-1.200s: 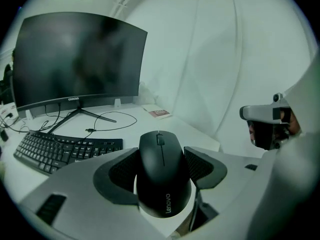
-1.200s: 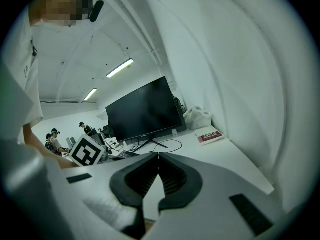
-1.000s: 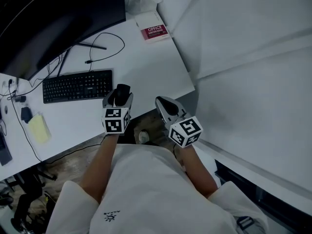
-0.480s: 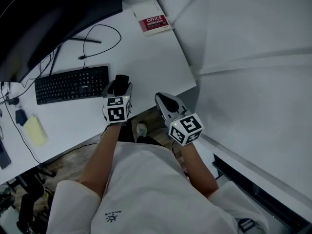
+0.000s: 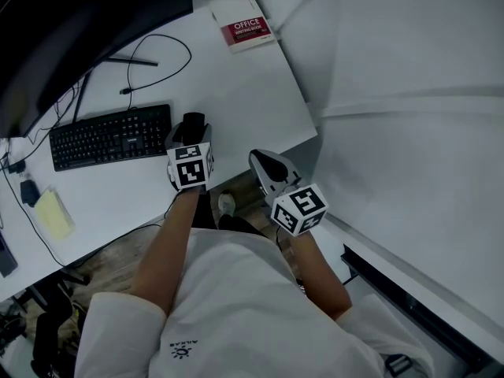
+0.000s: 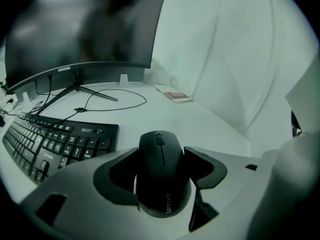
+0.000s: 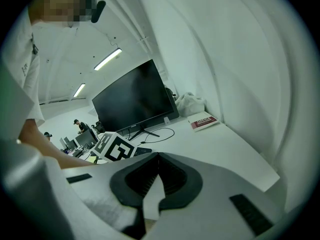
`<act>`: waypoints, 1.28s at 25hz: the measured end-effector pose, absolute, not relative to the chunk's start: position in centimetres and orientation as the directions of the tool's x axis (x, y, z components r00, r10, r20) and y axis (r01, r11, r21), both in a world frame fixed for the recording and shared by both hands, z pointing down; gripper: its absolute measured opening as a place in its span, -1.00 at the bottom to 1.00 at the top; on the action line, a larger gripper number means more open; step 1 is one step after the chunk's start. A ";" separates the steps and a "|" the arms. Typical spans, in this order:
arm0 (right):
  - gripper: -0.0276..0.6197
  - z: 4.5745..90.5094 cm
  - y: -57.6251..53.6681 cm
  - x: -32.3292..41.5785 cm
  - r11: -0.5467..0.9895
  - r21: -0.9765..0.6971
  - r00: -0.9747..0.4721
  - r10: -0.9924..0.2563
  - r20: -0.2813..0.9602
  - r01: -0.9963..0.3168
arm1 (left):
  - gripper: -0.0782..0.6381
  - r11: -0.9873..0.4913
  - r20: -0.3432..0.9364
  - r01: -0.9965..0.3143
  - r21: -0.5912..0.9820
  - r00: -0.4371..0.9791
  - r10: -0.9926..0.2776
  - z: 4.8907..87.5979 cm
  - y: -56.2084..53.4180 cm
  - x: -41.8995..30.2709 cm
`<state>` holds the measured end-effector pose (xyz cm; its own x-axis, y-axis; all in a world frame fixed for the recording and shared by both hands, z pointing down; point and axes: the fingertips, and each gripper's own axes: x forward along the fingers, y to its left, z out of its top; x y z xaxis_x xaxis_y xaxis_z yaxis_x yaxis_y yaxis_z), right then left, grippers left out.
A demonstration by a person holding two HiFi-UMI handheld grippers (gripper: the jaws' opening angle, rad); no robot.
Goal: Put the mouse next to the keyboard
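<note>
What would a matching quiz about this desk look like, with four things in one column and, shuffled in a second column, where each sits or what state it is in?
Things:
1. mouse
2. keyboard
3. red book
4. right claw

Place or state:
A. shut, nothing in it
B. at the far corner of the desk
C. gripped between the jaws of the left claw
D. flat on the desk, in front of the monitor

Pairs: 1-C, 2-D, 3-B, 4-A

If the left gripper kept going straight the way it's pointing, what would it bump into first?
The left gripper, holding the mouse, faces bare desk; the keyboard sits off left. Likely the black cable loop first, then the monitor, though depth is unclear.
</note>
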<state>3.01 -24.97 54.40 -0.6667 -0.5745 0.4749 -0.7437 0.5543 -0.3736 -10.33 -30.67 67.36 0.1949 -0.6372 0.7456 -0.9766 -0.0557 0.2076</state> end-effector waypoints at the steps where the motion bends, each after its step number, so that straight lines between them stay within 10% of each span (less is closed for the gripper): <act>1: -0.86 54.5 -24.9 3.0 0.553 -0.374 -0.666 -0.574 0.476 -0.745 | 0.04 -0.050 0.747 -0.978 0.203 0.188 -0.638 67.5 -30.8 -10.5; 32: -0.86 54.8 -24.9 4.6 0.516 -0.384 -0.643 -0.595 0.483 -0.766 | 0.05 0.038 0.789 -0.995 0.095 0.052 -0.612 69.2 -31.7 -10.5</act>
